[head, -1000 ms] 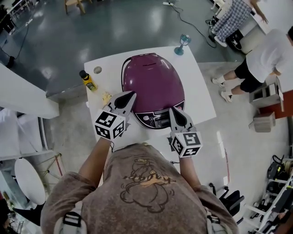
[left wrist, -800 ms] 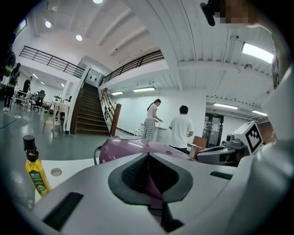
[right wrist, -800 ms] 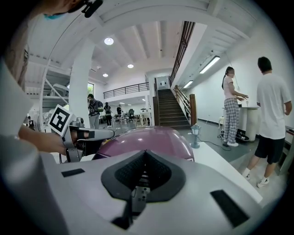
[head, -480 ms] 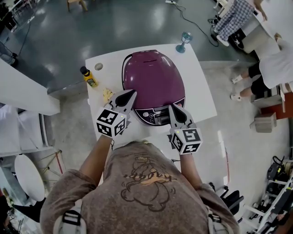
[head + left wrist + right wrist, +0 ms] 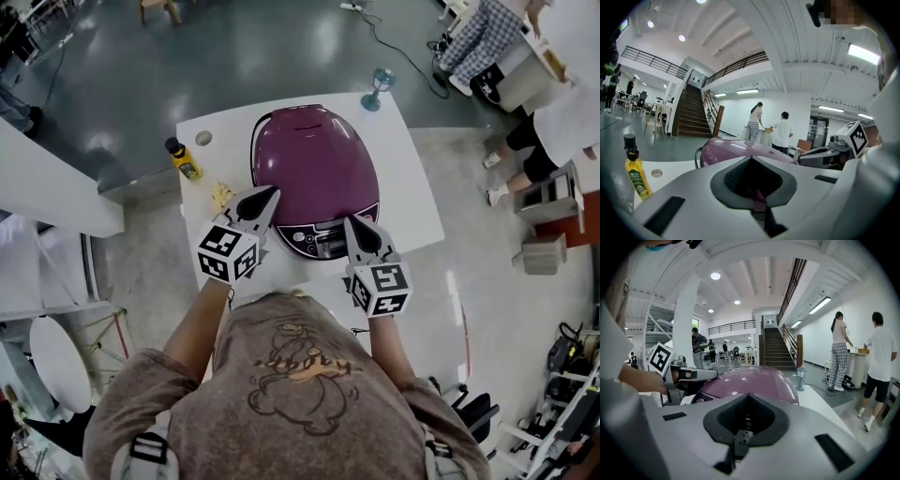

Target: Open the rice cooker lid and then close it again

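A purple rice cooker [image 5: 314,159] with its lid down stands on a white table [image 5: 412,187]; its control panel [image 5: 323,242] faces me. My left gripper [image 5: 265,193] is shut and empty, its tip at the cooker's front left, over the lid's edge. My right gripper [image 5: 348,222] is also shut and empty, with its tip at the front right beside the panel. From the left gripper view the closed jaws [image 5: 751,161] point over the purple lid [image 5: 736,150]. The right gripper view shows closed jaws [image 5: 747,397] in front of the lid [image 5: 750,380], with the left gripper beyond.
A yellow oil bottle [image 5: 181,159] and a small round disc [image 5: 201,142] sit at the table's left. A yellowish scrap [image 5: 220,197] lies near the left gripper. A blue goblet-like object [image 5: 378,86] stands at the far right corner. Two people [image 5: 562,122] stand off to the right.
Both grippers have stayed almost where they were at the cooker's front. The bystanders at the upper right have shifted farther right.
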Demonstrator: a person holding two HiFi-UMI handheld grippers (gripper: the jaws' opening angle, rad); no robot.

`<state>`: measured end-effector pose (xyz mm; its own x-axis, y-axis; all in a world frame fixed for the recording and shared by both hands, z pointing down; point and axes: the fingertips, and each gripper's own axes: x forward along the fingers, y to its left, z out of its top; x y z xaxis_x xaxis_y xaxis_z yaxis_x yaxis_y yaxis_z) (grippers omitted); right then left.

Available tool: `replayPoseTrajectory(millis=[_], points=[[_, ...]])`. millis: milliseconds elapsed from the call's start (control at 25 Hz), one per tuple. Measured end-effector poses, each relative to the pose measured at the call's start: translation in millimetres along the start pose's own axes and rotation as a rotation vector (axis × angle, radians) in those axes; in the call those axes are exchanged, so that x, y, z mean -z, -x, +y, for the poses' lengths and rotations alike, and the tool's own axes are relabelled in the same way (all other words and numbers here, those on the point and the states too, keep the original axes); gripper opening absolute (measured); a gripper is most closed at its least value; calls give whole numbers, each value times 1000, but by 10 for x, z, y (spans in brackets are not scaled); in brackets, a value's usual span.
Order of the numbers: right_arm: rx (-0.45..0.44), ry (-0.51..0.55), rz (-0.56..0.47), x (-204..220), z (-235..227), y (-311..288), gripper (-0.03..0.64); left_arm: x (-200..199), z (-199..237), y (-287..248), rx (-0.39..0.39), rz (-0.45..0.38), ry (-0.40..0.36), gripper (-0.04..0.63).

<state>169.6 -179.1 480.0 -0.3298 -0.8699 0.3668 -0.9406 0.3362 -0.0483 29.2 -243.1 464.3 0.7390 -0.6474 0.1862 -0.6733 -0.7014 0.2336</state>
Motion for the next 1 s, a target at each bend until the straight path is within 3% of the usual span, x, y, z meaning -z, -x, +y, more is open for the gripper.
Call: replayPoseTrajectory(millis=[1000], points=[[-26, 31, 14, 13, 17, -19, 0, -1, 15, -4, -30, -7, -5, 20]])
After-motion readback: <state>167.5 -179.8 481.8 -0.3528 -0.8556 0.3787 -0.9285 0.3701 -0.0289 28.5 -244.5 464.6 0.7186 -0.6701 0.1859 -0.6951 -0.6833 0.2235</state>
